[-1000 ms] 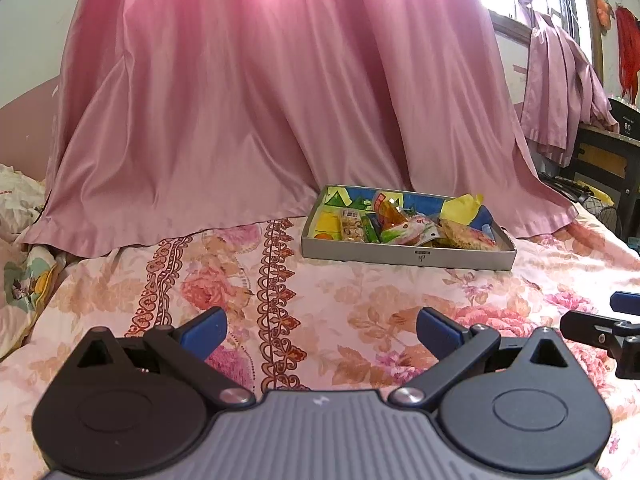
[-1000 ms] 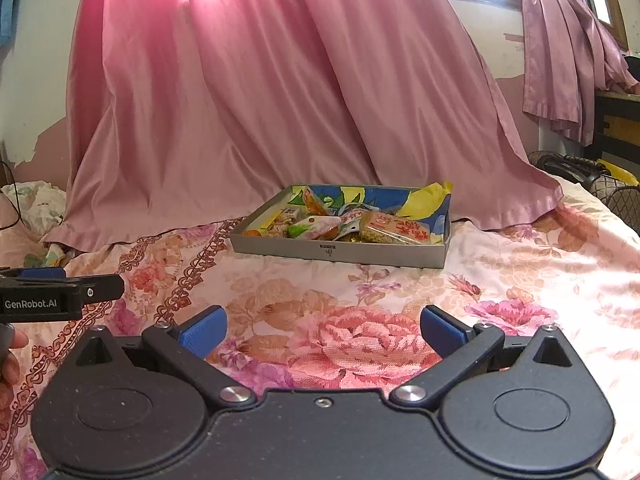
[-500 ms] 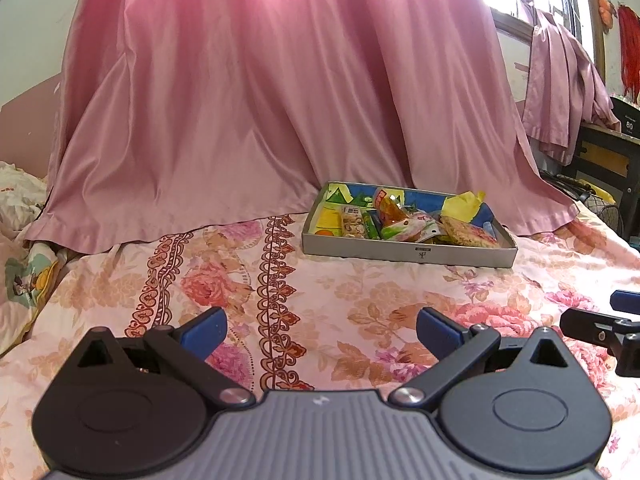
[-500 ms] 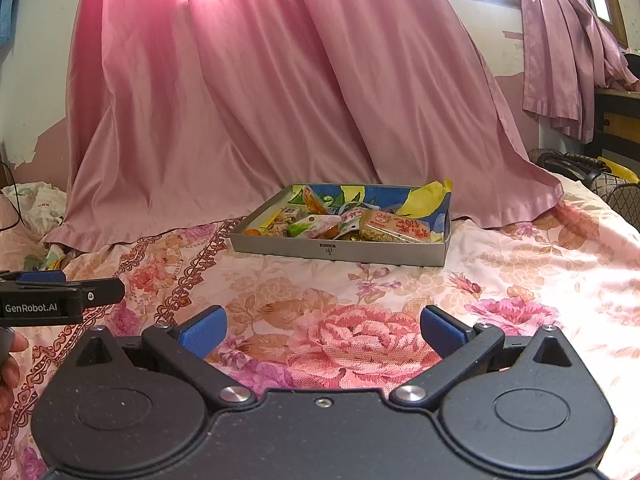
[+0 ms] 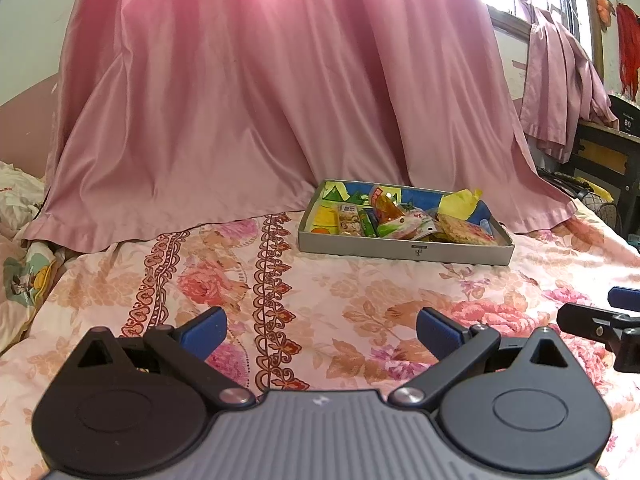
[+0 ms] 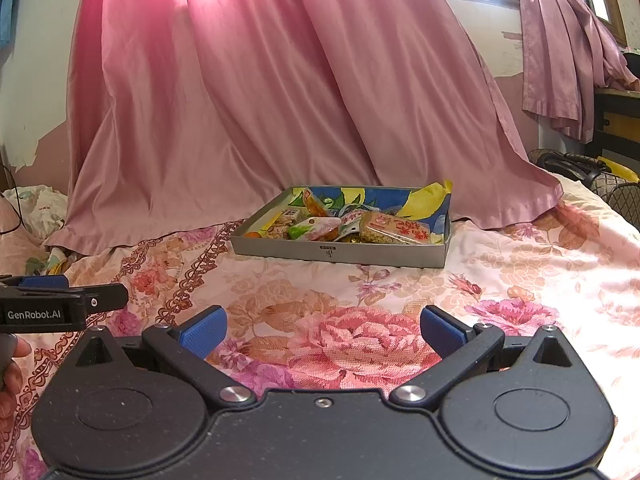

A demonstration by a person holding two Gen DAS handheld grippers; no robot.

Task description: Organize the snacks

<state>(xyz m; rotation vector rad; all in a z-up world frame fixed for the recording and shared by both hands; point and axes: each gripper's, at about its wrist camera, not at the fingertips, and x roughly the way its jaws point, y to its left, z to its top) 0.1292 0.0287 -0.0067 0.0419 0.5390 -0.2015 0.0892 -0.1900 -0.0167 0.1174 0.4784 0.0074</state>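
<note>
Grippers sit low and level over the bedspread (image 6: pixel 520 256), side by side and both pointing toward the curtain (image 5: pixel 248 92). The left gripper (image 5: pixel 321 330) has its blue pads (image 5: pixel 204 330) spread wide with only floral cloth between them, holding nothing; the right gripper (image 6: pixel 323 330) is spread just as wide and equally empty. In the right view the left gripper's side shows at the left edge, with fingertips of the person's left hand (image 6: pixel 10 372) curled beneath it. Farther on, well apart from both grippers, a shallow grey box (image 5: pixel 404 250) rests flat on the bedspread, just before the curtain's hem. Snacks (image 6: pixel 344 226) lie heaped inside it: a green-and-white packet, an orange one, a red-printed bag toward the right, and yellow paper (image 5: pixel 460 202) rising over the far rim.
</note>
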